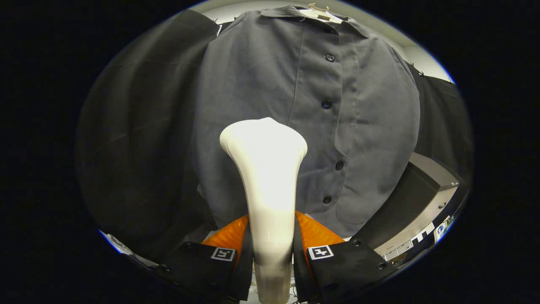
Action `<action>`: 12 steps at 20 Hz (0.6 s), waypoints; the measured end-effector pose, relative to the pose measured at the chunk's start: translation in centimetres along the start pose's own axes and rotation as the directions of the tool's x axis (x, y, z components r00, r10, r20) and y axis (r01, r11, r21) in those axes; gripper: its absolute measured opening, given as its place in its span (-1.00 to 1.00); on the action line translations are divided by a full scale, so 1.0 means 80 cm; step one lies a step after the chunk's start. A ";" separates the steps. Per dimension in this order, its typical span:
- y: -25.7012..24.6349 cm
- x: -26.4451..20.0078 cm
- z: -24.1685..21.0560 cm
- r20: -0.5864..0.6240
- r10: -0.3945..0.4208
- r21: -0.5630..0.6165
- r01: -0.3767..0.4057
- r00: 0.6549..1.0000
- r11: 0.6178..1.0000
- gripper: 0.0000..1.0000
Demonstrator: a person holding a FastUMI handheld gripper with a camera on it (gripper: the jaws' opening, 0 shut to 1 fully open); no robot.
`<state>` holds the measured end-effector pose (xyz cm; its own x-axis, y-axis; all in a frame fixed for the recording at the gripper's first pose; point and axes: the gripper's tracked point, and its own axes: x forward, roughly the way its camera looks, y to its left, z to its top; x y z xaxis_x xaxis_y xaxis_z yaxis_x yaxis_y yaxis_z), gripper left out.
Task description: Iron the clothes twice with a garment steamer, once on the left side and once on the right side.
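A grey button-up shirt (308,105) hangs on a pale hanger (318,10) straight ahead, its dark-buttoned placket running down right of centre. My gripper (272,236) is shut on the handle of a white garment steamer (265,169), both fingers pressing its sides. The steamer's wide head rises beyond the fingers and faces the shirt's left half, level with its middle. Whether the head touches the fabric I cannot tell. The shirt's hem hangs just above the fingers.
Black cloth (139,147) hangs to the left of the shirt and more of it to the right (443,118). Beyond the right finger a grey counter or cabinet (426,190) stands low down.
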<state>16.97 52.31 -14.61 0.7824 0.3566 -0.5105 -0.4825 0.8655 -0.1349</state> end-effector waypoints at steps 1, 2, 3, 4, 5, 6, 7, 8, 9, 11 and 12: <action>0.001 0.001 -0.010 -0.013 0.002 -0.001 -0.002 1.000 1.000 -0.03; 0.002 0.002 -0.016 -0.023 0.003 -0.002 -0.003 1.000 1.000 -0.03; 0.002 0.004 -0.021 -0.034 0.002 -0.003 -0.002 0.999 1.000 -0.03; 0.002 0.005 -0.028 -0.046 0.001 -0.004 -0.001 0.999 1.000 -0.03; 0.003 0.007 -0.037 -0.057 0.002 -0.002 -0.002 0.998 1.000 -0.03; 0.003 0.009 -0.042 -0.064 0.003 0.000 -0.003 0.998 1.000 -0.03; 0.004 0.010 -0.046 -0.070 0.004 0.000 -0.004 0.998 1.000 -0.03; 0.004 0.011 -0.048 -0.075 0.005 0.000 -0.005 0.997 1.000 -0.03; 0.004 0.009 -0.048 -0.077 0.006 -0.001 -0.006 0.997 1.000 -0.02; 0.003 0.008 -0.049 -0.073 0.007 -0.002 -0.007 0.997 1.000 -0.03; 0.003 0.006 -0.049 -0.069 0.005 -0.004 -0.006 0.998 1.000 -0.03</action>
<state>15.73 51.31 -18.23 0.7509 0.3361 -0.5685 -0.4882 0.8622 -0.1352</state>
